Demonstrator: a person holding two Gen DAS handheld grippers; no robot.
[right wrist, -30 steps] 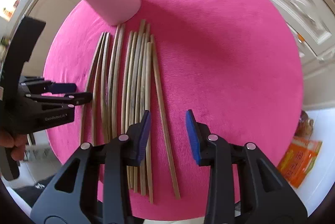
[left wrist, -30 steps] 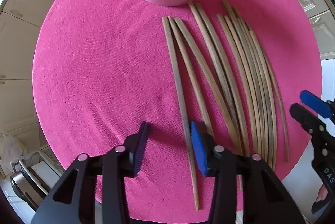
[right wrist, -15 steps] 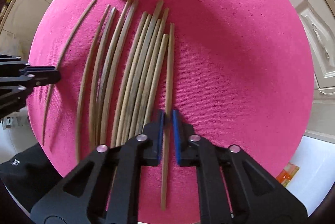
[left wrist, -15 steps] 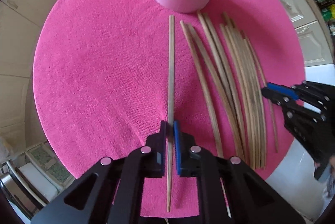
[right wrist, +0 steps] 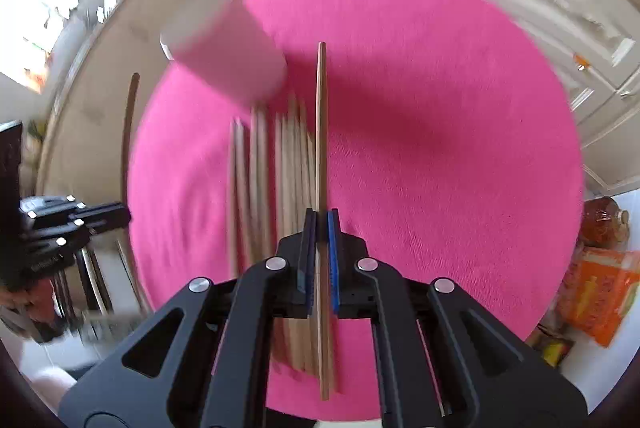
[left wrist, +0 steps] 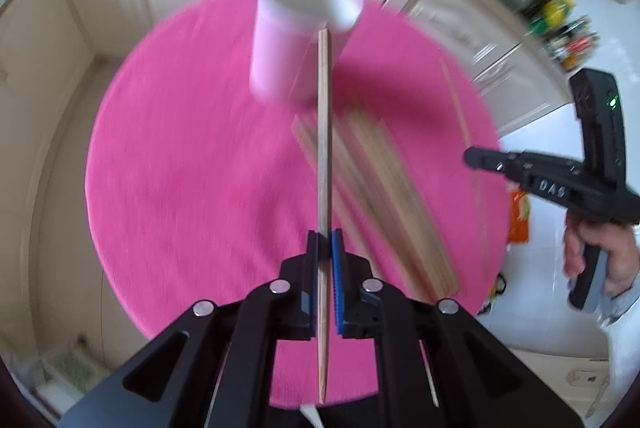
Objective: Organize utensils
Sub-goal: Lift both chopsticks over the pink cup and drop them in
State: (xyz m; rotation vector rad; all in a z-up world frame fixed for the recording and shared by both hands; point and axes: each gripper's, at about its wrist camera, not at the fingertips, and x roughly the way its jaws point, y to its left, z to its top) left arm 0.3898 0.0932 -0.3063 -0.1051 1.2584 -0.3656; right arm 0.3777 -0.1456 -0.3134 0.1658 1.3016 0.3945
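Round pink cloth-covered bench (left wrist: pixel 180 168), pale pink cup (left wrist: pixel 288 48) at its far side, loose wooden chopsticks (right wrist: pixel 280 168) lying near it, left gripper (left wrist: pixel 325 242) and right gripper (right wrist: pixel 318 220) each clamped on 1 raised chopstick (left wrist: pixel 323 132), (right wrist: pixel 321 124)

Left tool (left wrist: pixel 325 240), right tool (right wrist: pixel 321 220) clamped

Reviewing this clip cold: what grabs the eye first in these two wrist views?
The round hot-pink mat fills both views. Each gripper is shut on a single wooden chopstick: the left gripper holds one chopstick pointing toward the pale pink cup at the mat's far edge, and the right gripper holds another chopstick. The remaining chopsticks lie bundled on the mat below the cup.
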